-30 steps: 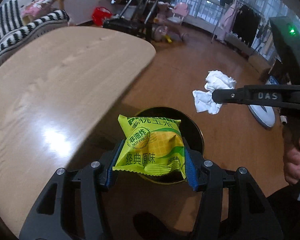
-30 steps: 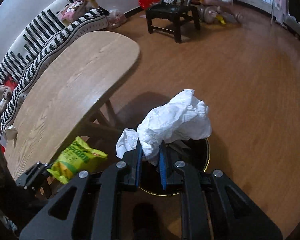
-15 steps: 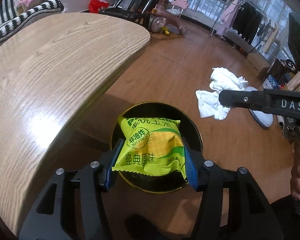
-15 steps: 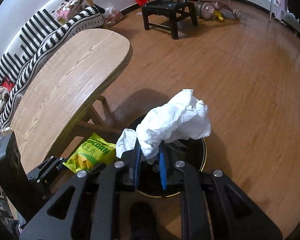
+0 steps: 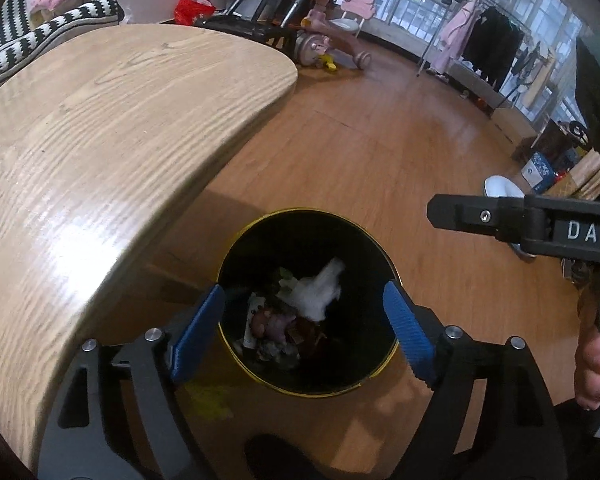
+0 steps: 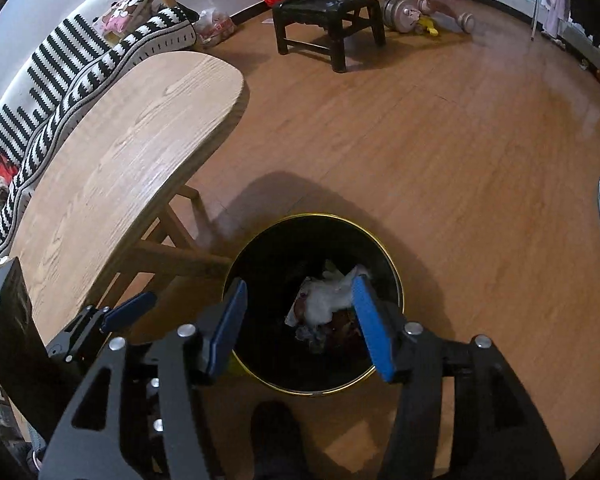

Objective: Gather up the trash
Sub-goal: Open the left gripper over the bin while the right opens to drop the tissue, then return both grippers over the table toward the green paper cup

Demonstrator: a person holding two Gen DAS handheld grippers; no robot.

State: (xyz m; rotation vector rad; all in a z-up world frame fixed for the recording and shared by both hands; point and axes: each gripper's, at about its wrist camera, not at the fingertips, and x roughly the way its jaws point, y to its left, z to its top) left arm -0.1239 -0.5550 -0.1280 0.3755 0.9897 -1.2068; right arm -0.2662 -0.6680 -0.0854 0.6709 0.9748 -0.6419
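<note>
Two spread grippers over a round black trash bin with a gold rim, on a wood floor

Nearest, the left gripper [image 5: 304, 330] stands released, its blue-padded fingers [image 5: 198, 332] wide apart and bare, hanging above the near rim of the round black trash bin with a gold rim [image 5: 240, 360]. The right gripper [image 6: 300, 326] likewise stands released and bare, its blue pads straddling the bin's near rim [image 6: 380, 240]. Inside the bin, toward its middle, lies the crumpled white tissue [image 5: 318, 292] on top of mixed dark scraps [image 5: 272, 326]; the tissue [image 6: 326, 298] shows also from the right wrist view. Just beside the bin's left edge stands the light oak table with rounded corners [image 5: 100, 140]. Farther off: a black wooden stool [image 6: 328, 12], a pink child's tricycle [image 5: 336, 28], a striped black-and-white sofa [image 6: 60, 68].
</note>
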